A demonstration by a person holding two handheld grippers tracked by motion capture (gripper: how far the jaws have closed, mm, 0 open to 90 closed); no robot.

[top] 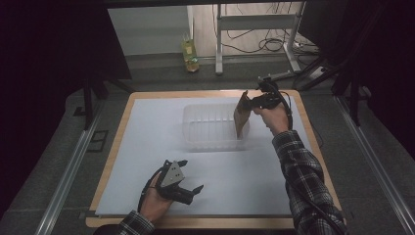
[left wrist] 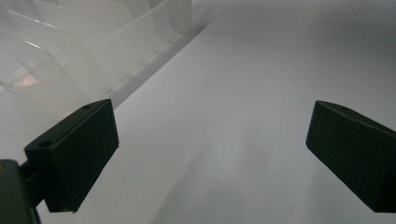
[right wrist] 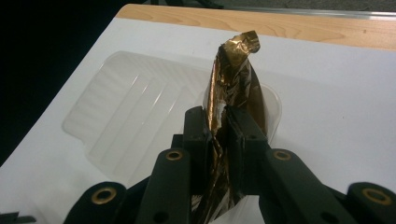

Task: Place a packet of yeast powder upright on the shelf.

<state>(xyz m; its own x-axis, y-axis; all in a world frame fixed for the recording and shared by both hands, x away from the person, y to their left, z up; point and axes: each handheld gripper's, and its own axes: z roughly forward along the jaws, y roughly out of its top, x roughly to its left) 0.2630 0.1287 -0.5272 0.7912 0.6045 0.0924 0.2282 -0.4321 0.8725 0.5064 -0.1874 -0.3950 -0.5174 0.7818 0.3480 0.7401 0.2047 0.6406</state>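
A crinkled brown-gold foil wrapper (top: 241, 113) hangs over the right end of a clear ribbed plastic tray (top: 208, 128). My right gripper (top: 255, 103) is shut on its upper edge. In the right gripper view the foil wrapper (right wrist: 233, 70) stands up between the two black jaws, pinched at the right gripper (right wrist: 218, 122), with the clear tray (right wrist: 126, 107) below and behind it. My left gripper (top: 188, 182) rests low near the front of the table, open and empty. In the left gripper view the left gripper (left wrist: 210, 154) has wide-apart jaws over white surface, the clear tray (left wrist: 70, 56) at upper left.
A white sheet (top: 147, 161) covers the wooden table (top: 117, 142). Beyond the far edge stand a yellow-green bottle (top: 189, 54) on the floor and a metal frame (top: 254, 29) with cables. Dark surroundings lie to both sides.
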